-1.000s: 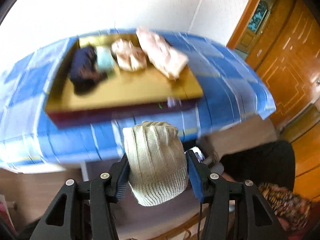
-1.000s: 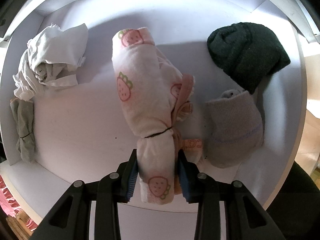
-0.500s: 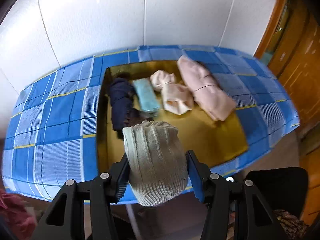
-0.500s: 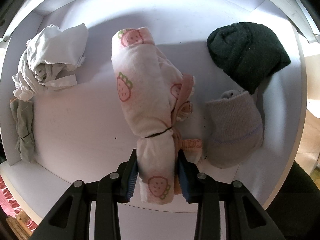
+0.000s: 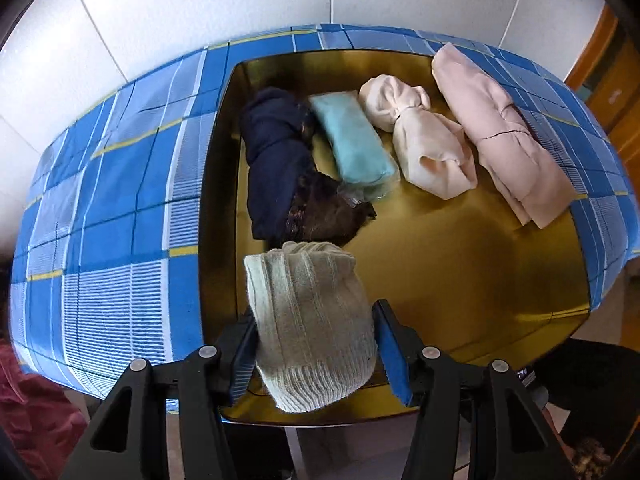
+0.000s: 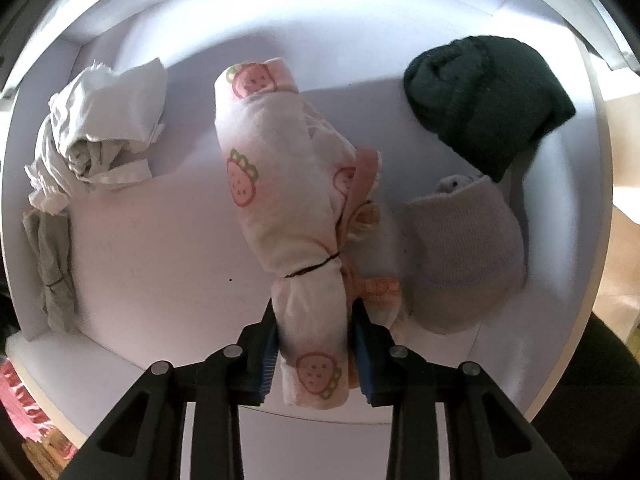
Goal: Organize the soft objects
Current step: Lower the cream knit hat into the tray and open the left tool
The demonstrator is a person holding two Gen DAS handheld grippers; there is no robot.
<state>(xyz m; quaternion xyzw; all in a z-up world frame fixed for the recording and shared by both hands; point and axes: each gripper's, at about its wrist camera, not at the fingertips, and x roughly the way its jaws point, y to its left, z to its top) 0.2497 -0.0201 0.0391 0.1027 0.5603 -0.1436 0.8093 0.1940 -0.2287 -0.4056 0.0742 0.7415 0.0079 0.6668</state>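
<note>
**Knit sock now over the gold tray, strawberry roll stays put**

The left gripper has its jaws clamped on a pale knit sock. A second ago the sock hung out past the edge of the worktop. Now it hangs over the near end of the gold tray, and the tray looks bigger and nearer than before. The tray sits on a blue checked cloth.

Four things lie in a row at the far end of the tray: a dark blue bundle, a light green packet, a cream bundle and a pink folded cloth. The pink cloth lies partly over the tray's right rim. The sock's far tip is just in front of the dark blue bundle.

The right gripper has not moved. Its jaws stay clamped on the near end of a strawberry cloth roll, which lies in a white drawer. Beside it sit a white crumpled cloth, a green bundle, a dark sock ball and a grey sock.
</note>
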